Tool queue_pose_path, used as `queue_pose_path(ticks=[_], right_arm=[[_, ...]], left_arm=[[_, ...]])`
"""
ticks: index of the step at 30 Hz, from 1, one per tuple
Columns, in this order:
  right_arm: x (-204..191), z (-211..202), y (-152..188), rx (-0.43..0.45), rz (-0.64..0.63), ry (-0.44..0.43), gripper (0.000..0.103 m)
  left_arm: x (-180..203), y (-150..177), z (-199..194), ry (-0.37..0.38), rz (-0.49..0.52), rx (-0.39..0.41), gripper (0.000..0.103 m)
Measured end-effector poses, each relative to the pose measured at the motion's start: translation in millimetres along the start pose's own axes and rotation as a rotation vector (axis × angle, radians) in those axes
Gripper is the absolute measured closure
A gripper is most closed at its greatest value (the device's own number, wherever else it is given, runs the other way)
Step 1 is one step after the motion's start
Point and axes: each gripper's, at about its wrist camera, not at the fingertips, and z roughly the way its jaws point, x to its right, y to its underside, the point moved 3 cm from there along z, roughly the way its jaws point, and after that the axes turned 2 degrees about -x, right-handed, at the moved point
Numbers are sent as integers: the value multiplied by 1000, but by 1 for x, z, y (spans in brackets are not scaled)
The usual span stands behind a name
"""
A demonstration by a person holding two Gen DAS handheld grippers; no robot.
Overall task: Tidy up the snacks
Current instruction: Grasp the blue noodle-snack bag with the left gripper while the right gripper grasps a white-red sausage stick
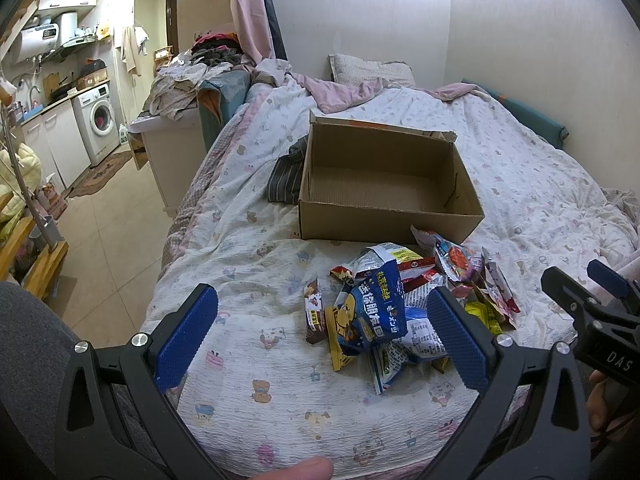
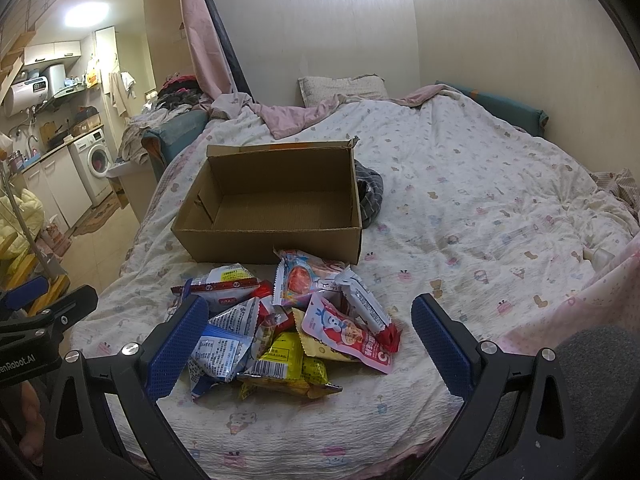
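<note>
Lying on the bed (image 1: 500, 184) just before the empty cardboard box (image 1: 384, 184), the snack pile (image 2: 288, 320) is framed by both grippers' wide-apart, empty fingers (image 2: 176, 348), nearer the right gripper (image 2: 308, 348).

left gripper (image 1: 322, 308) jaws wide – over snack pile (image 1: 400, 304) | cardboard box (image 1: 384, 200) behind – on bed (image 1: 520, 184)

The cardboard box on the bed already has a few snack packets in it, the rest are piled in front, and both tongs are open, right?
Not quite: the cardboard box is empty; the right wrist view shows its bare bottom. The snack packets are all piled on the bed in front of it, and both the left tongs and the right tongs are open.
</note>
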Motion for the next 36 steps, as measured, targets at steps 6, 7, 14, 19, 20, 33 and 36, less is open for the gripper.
queue_pose_path(ticks=[6,7,14,19,20,33,36], right_arm=[[14,10,-14,-64,69,-30,0],[17,13,-18,-78,75,-29,0],[40,38,-37,-171,78,-59,0],[60,57,-31,-239,196,-100,0],[64,61,-29,-255,229,-119,0],[81,62,-28,-254,310,-137,0],[81,62,-28,-253,310,-137,0]], left_arm=[[-3,-14,9,-17,-14,-82,0],[-3,-17,13,-18,-16,-106,0],[4,-20,54,21,50,-325,0],[18,-13,88,121,20,-518,0],[23,-13,95,145,5,-545,0],[38,3,150,136,-15,-743,36],[31,4,147,117,-2,-728,39]])
